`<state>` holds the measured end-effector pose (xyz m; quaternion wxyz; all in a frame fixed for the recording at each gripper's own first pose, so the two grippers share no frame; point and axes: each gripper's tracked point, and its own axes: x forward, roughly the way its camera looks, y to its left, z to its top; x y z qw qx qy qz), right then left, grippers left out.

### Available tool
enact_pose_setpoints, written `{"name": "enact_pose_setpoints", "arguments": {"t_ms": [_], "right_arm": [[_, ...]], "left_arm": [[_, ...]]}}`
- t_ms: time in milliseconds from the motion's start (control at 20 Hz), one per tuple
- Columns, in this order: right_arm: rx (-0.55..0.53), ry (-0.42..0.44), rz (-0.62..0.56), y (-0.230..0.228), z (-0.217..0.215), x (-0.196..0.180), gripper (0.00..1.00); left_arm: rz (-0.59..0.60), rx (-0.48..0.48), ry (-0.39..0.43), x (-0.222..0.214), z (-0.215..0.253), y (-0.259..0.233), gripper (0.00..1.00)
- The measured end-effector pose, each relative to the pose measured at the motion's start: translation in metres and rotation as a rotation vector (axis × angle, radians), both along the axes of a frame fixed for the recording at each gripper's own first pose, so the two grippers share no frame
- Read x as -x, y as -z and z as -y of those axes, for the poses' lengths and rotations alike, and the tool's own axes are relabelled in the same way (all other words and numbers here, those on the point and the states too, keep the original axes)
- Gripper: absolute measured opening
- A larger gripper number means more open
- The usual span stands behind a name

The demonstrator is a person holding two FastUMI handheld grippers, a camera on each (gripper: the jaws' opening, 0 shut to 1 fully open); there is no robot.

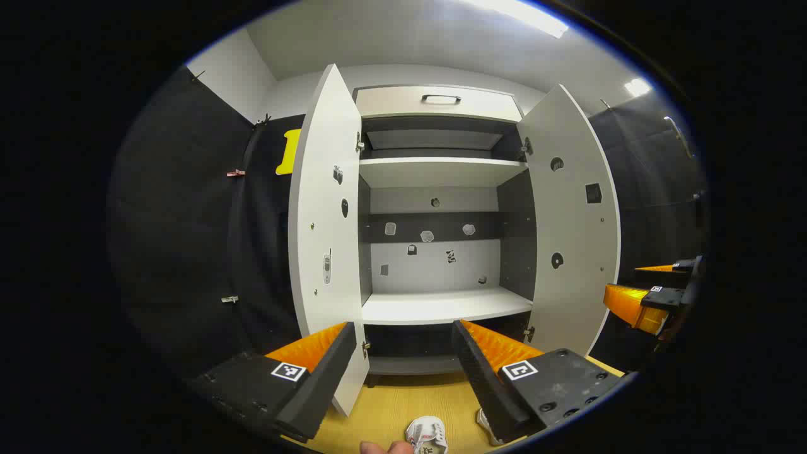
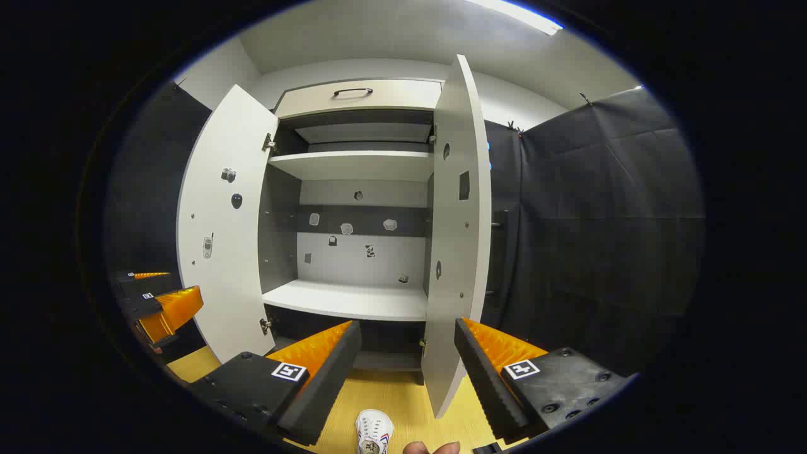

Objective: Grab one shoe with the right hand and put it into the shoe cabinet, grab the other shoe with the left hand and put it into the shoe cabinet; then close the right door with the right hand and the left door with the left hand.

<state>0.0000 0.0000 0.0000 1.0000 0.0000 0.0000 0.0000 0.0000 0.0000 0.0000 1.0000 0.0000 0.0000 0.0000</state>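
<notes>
Left gripper view — both grippers' fingers (image 1: 343, 359) spread, empty (cabinet (image 1: 441, 306) doors (image 1: 325, 239) open), shoe (image 1: 429, 435) below.

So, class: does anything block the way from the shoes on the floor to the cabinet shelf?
Nothing visible does. Both doors stand open, the shelf is bare, and the shoe lies on the floor before it.

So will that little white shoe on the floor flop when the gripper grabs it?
Probably a bit: the white shoe looks small and soft-sided, so likely light. It may squash or tilt when pinched, though little of it shows.
</notes>
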Motion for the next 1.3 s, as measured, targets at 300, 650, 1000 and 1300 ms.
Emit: {"name": "enact_pose_setpoints", "arguments": {"t_ms": [300,650,1000,1300], "right_arm": [[-0.01,0.0,0.006,-0.003,-0.005,0.002,0.98],[-0.006,-0.007,0.012,-0.005,-0.013,0.007,0.98],[-0.008,-0.014,0.007,-0.004,-0.022,0.01,0.98],[-0.022,-0.042,-0.085,0.039,-0.033,0.017,0.98]], "left_arm": [[0.0,-0.012,-0.006,0.001,-0.004,-0.001,0.96],[0.002,-0.009,-0.002,0.003,-0.009,-0.003,0.96],[0.012,-0.009,0.001,0.008,-0.014,-0.003,0.96],[0.021,-0.02,-0.011,0.011,-0.019,0.001,0.96]]}}
